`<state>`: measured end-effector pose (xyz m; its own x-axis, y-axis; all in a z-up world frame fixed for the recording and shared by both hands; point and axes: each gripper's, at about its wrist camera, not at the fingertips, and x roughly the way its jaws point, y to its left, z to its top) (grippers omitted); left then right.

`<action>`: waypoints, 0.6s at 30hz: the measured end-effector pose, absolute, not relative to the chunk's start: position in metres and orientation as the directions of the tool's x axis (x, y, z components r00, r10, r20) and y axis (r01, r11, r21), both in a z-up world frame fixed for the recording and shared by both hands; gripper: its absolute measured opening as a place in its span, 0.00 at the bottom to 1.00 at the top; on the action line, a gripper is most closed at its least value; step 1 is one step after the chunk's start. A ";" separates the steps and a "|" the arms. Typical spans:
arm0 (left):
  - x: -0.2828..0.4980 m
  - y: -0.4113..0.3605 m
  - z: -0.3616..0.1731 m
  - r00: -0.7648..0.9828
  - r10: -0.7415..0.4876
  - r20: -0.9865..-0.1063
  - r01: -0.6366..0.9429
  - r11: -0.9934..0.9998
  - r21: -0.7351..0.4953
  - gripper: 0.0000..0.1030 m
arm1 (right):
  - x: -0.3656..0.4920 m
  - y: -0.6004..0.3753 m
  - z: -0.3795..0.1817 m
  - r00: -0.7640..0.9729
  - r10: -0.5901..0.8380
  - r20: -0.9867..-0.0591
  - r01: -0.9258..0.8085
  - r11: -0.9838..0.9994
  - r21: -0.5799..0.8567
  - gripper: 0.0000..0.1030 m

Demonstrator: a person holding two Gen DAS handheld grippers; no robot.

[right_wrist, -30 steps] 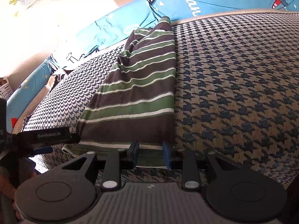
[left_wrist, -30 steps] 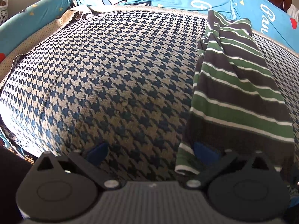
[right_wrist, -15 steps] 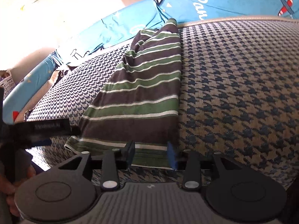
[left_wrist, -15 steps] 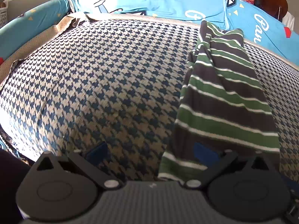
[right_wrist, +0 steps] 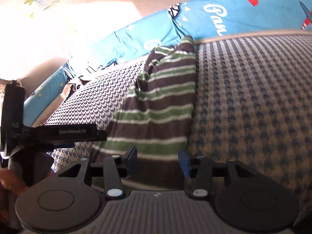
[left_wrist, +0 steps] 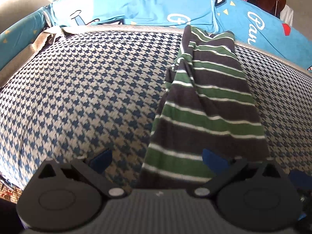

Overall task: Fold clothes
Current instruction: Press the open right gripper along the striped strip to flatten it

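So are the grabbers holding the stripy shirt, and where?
No. Both the left gripper and the right gripper are open over the near hem of the shirt; neither pinches it.

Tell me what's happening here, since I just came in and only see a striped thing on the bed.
A person is folding clothes with a handheld claw in each hand. A green and brown striped garment lies in a long narrow strip on the houndstooth bed cover, its far end bunched near the blue bedding. Both claws are open at the near hem: the left claw straddles the garment's left edge, and the right claw has the hem between its fingers, not clamped.
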<state>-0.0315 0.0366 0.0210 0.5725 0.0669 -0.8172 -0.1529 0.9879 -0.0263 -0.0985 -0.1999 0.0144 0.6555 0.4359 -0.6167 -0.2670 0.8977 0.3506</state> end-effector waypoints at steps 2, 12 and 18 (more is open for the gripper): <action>-0.021 0.034 0.021 0.566 0.063 -0.822 -0.145 0.989 -0.024 1.00 | -0.088 -0.205 0.019 0.649 0.442 -0.620 -0.282 0.896 0.343 0.47; 0.022 0.038 0.012 0.535 0.055 -0.843 -0.107 0.994 -0.003 1.00 | -0.033 -0.223 0.023 0.612 0.447 -0.652 -0.277 0.894 0.352 0.47; 0.044 0.040 0.000 0.504 0.072 -0.860 -0.112 0.994 0.017 1.00 | -0.004 -0.231 0.022 0.596 0.452 -0.664 -0.259 0.891 0.374 0.52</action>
